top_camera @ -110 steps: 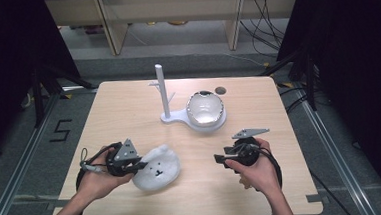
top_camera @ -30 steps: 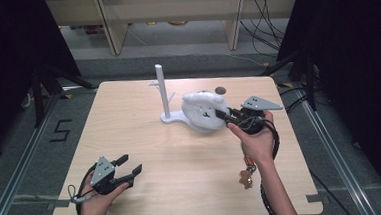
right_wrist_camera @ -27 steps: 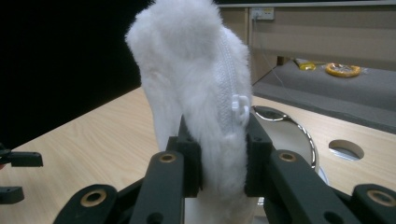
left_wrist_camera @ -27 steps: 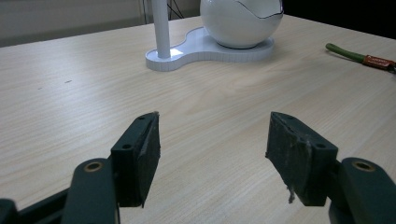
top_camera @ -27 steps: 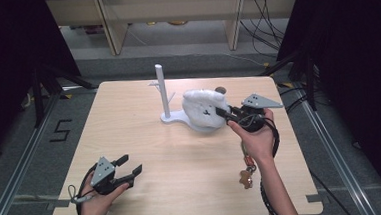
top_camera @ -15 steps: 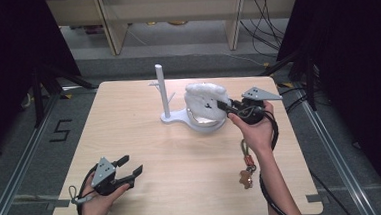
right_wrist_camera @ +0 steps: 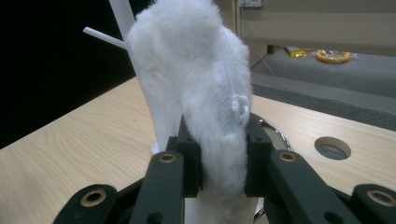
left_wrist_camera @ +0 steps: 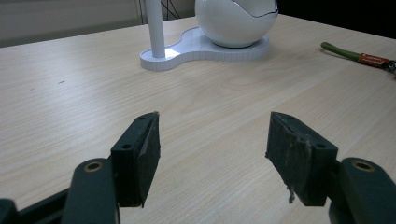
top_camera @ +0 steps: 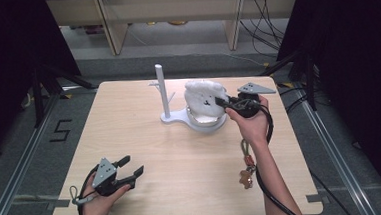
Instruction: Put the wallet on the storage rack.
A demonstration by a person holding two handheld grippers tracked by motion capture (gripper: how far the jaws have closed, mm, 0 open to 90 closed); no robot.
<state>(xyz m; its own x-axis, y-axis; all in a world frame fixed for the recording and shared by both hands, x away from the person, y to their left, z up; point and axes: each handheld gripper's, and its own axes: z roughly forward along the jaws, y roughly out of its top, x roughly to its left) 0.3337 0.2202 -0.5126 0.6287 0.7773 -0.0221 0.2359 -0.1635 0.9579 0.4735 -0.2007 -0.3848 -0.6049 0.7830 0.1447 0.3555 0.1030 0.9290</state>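
A fluffy white plush pouch (top_camera: 204,94) with a zipper (right_wrist_camera: 239,106) hangs above the round white bowl (top_camera: 207,119) of a white stand. My right gripper (top_camera: 226,103) is shut on the pouch's edge, and in the right gripper view the fur (right_wrist_camera: 187,70) is squeezed between both black pads. The stand's upright white post (top_camera: 161,89) rises to the left of the bowl. My left gripper (top_camera: 134,166) rests at the table's near left, held in a hand, its jaws wide apart with nothing between them; the left gripper view has its pads (left_wrist_camera: 144,154) over bare wood.
The light wooden table (top_camera: 129,121) has a round hole (right_wrist_camera: 332,148) near its far right. A green lanyard with a red tag and keys (top_camera: 246,160) lies on the table below my right forearm. Black cables trail from both grippers. Dark floor and rails surround the table.
My right gripper has carried the plush pouch a little to the left, from beside the bowl to over it. The left gripper has stayed where it was, open.
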